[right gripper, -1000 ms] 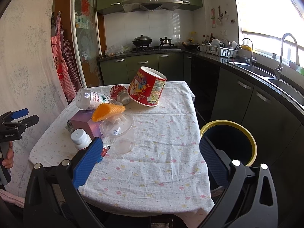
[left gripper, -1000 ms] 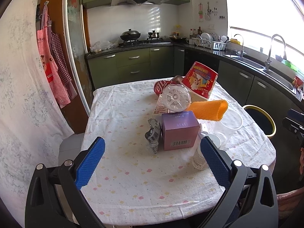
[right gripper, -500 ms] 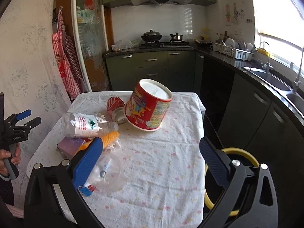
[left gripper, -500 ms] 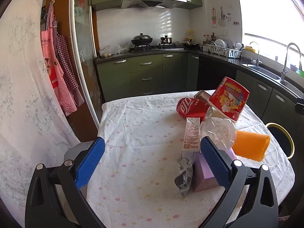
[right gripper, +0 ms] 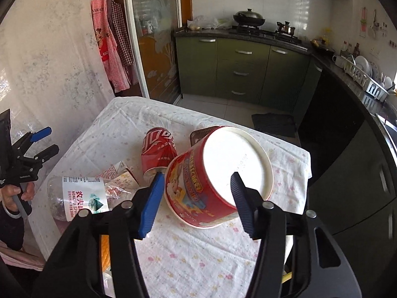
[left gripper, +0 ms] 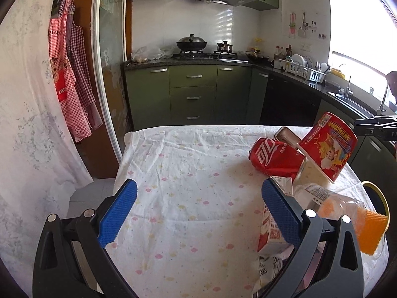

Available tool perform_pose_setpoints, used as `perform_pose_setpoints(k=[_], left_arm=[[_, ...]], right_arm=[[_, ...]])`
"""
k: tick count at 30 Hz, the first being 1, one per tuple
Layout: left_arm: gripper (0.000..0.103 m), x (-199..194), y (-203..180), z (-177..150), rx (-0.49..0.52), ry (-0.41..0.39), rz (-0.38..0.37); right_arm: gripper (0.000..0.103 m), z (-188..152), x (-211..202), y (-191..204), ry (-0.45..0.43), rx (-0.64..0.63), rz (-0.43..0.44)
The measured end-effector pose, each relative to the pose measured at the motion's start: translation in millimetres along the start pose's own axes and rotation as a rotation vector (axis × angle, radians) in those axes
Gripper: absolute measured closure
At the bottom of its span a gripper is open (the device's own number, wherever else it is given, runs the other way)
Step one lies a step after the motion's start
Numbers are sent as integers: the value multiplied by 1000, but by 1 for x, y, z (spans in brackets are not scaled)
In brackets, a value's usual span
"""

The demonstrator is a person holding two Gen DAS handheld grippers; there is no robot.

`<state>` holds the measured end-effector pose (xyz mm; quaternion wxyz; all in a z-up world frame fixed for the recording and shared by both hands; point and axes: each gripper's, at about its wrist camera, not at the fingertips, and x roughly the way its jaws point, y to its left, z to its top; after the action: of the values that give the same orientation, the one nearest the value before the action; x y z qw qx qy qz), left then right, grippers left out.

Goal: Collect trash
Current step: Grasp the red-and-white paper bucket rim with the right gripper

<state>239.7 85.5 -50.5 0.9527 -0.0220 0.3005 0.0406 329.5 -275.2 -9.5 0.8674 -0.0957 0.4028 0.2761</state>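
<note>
Across the near and left part of the cloth-covered worktop [left gripper: 188,198], bare cloth out to the edges. On its right half, crowded trash: red noodle cup [right gripper: 213,176] tipped on its side, crushed red can [right gripper: 158,151] touching it, clear bottle [right gripper: 82,196], small carton [left gripper: 270,233]. Right gripper [right gripper: 197,202] spread wide around the cup, contact unclear. Left gripper [left gripper: 198,211] released, grasping nothing. Beyond, green kitchen cabinets [left gripper: 193,92].

Red can [right gripper: 158,150] and bottle [right gripper: 82,196] crowd the tub's [right gripper: 213,176] left; right side free.
</note>
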Motion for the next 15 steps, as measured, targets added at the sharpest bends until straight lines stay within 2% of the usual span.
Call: perform_pose_setpoints(k=[4, 10, 11, 15], left_arm=[[4, 20, -4, 5, 0, -6, -1], [4, 41, -14, 2, 15, 14, -19], [4, 44, -16, 0, 25, 18, -17], [4, 46, -19, -3, 40, 23, -20]], right_arm=[[55, 12, 14, -8, 40, 11, 27], [77, 24, 30, -3, 95, 1, 26], [84, 24, 30, -3, 89, 4, 34], [97, 24, 29, -1, 65, 27, 65]])
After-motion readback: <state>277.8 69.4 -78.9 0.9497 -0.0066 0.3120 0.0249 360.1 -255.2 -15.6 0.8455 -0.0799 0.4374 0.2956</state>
